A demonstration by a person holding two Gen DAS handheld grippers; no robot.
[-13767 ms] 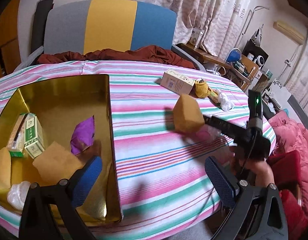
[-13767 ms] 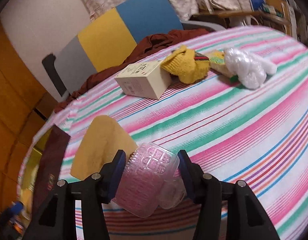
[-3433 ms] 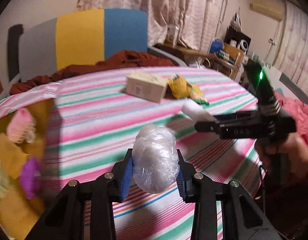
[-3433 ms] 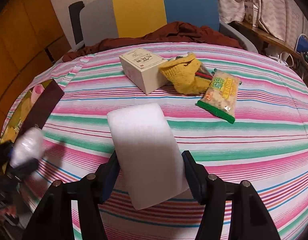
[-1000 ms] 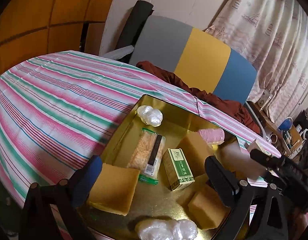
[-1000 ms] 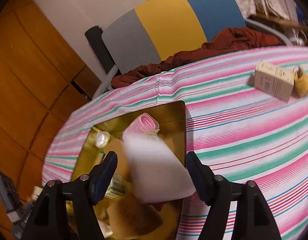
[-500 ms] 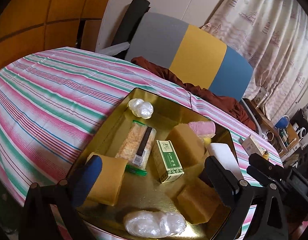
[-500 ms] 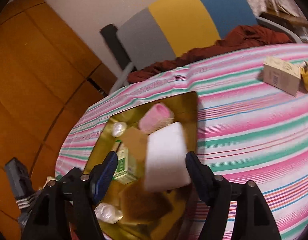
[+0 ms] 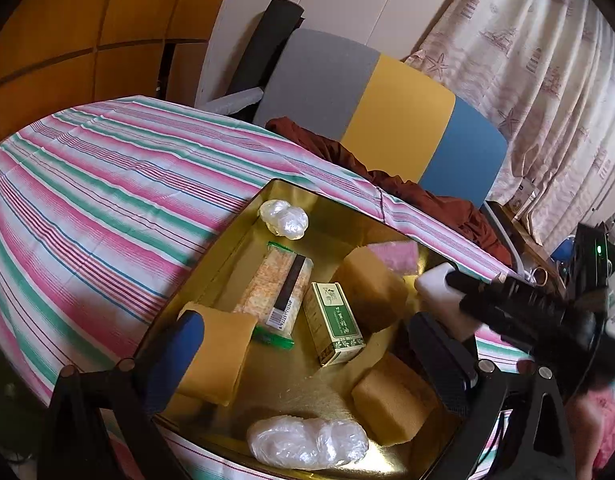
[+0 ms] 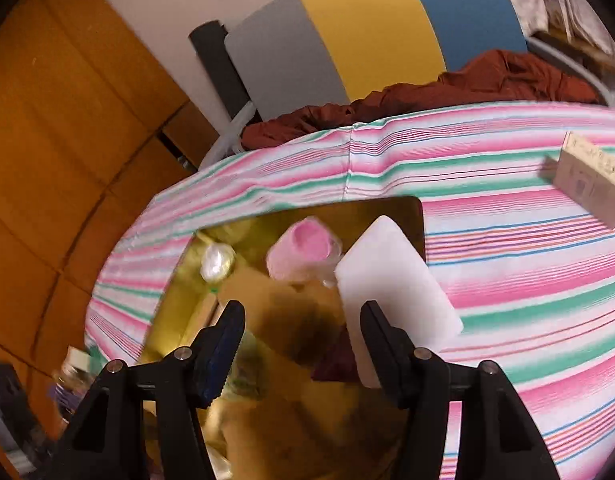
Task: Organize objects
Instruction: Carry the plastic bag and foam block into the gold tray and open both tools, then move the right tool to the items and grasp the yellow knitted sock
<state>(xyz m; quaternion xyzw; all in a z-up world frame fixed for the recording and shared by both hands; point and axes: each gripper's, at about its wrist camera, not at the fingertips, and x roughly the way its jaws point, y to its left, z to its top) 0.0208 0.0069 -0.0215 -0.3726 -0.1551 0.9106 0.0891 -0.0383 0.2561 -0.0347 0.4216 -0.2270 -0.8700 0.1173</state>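
Left claw: matte black plastic frame, two angled arms, silver round screw heads at the joints. Blue ribbed pads on the inner finger faces; the right-side pad reads dark.

Right claw: same black frame, same silver screws, blue-edged ribbed pads.

In the left wrist view the right claw's body shows as a long black ribbed bar, with a housing carrying a small green indicator light.

Left wrist view: looks down and forward, close over the near corner of the gold tray, toward the chair. Right wrist view: above the tray's right edge, tilted down, also facing the chair. Both views share tray, striped counter, chair.
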